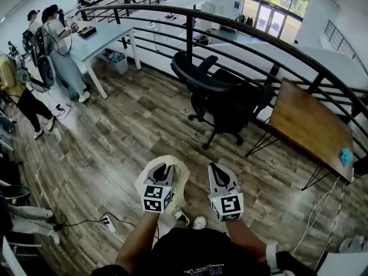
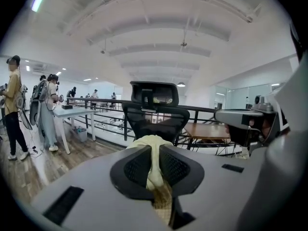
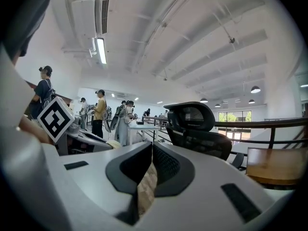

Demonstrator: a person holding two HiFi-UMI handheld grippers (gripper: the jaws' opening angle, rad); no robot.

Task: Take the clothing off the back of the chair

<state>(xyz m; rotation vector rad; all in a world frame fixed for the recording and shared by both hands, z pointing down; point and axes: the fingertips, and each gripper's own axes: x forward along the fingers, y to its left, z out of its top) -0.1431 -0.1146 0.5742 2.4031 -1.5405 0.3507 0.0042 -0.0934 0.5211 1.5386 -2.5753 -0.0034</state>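
Note:
A pale yellow garment (image 1: 180, 183) hangs bunched from my left gripper (image 1: 164, 169), low in front of the person's body. In the left gripper view the jaws of the left gripper (image 2: 154, 147) are shut on the garment (image 2: 153, 165), whose cloth bulges out over the tips. The black mesh office chair (image 1: 225, 96) stands further out on the wood floor, its back bare, and it shows straight ahead as the chair (image 2: 155, 113) in that view. My right gripper (image 1: 216, 169) is beside the left one, shut with nothing in it. The right gripper view shows the right gripper (image 3: 151, 147) with its pads together.
A wooden table (image 1: 310, 125) stands right of the chair with a small blue object (image 1: 345, 156) on it. A black railing (image 1: 241, 25) curves behind. A white table (image 1: 98, 42) and several people (image 1: 57, 45) are at the left. A power strip (image 1: 107, 222) lies on the floor.

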